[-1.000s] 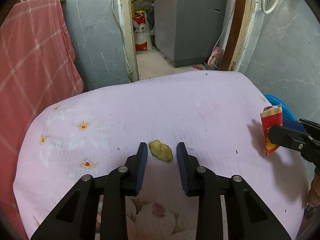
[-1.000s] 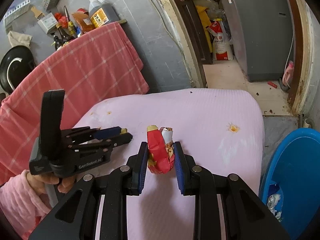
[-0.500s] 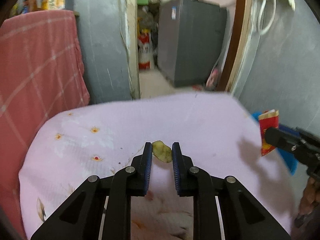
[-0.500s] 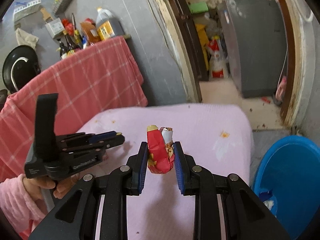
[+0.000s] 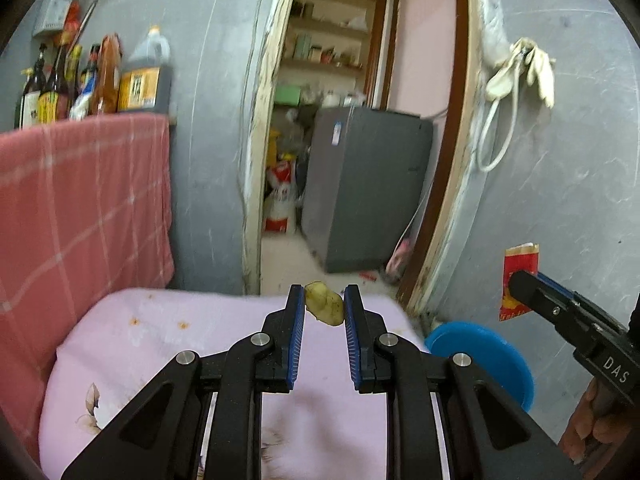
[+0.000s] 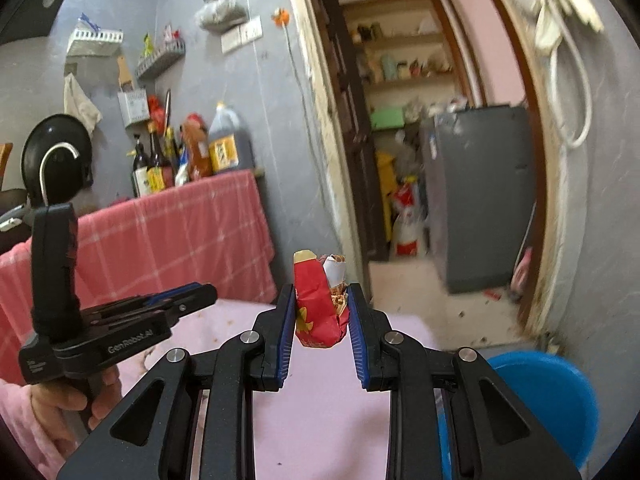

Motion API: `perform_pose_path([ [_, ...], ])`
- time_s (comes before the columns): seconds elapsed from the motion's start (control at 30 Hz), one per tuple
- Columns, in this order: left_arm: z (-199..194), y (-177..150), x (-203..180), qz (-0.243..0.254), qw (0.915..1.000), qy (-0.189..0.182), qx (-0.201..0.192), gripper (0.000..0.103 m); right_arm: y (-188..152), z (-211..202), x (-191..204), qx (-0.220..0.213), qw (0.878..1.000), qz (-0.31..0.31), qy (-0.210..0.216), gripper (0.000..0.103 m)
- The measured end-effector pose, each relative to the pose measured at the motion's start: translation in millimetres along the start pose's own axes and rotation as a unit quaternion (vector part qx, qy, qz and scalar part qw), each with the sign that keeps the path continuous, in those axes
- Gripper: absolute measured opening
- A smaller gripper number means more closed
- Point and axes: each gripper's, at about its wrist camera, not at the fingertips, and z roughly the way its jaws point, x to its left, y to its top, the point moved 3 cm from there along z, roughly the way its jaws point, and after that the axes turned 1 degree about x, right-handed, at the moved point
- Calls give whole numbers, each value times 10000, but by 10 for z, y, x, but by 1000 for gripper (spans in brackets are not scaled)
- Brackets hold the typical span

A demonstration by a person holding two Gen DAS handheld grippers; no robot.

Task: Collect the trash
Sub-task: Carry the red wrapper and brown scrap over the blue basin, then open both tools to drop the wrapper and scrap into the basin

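Left gripper (image 5: 323,306) pinches a small yellowish scrap of peel (image 5: 325,303) at the very fingertips, clear above the pink flowered tablecloth (image 5: 160,344). Thin bite: any jolt could drop it short. Right gripper (image 6: 321,307) is clamped on a crumpled red and yellow snack wrapper (image 6: 318,304), better seated. Round blue plastic bin (image 6: 548,396) sits low at the table's right edge; releasing early would likely miss the rim.
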Motion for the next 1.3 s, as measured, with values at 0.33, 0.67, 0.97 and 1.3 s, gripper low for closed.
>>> perform_pose_path([
  [0.33,-316,171,-562,288,9968,-344,-654,16,157,-597,-229,-653,9961,-175,-562,23],
  [0.67,-203,95,-1157,402,9923,-902,-749,17,31,-985,-677,-806,9889,-123,-1239,23],
  [0.97,232,-72,-1644,513,9903,-1265,-263,17,-321,-1073,-1267,-591,9823,272,-1759,23],
  [1.3,741,-321,-1971,619,9882,-1361,327,17,-698,-1029,-1783,-286,9764,785,-1991,26],
])
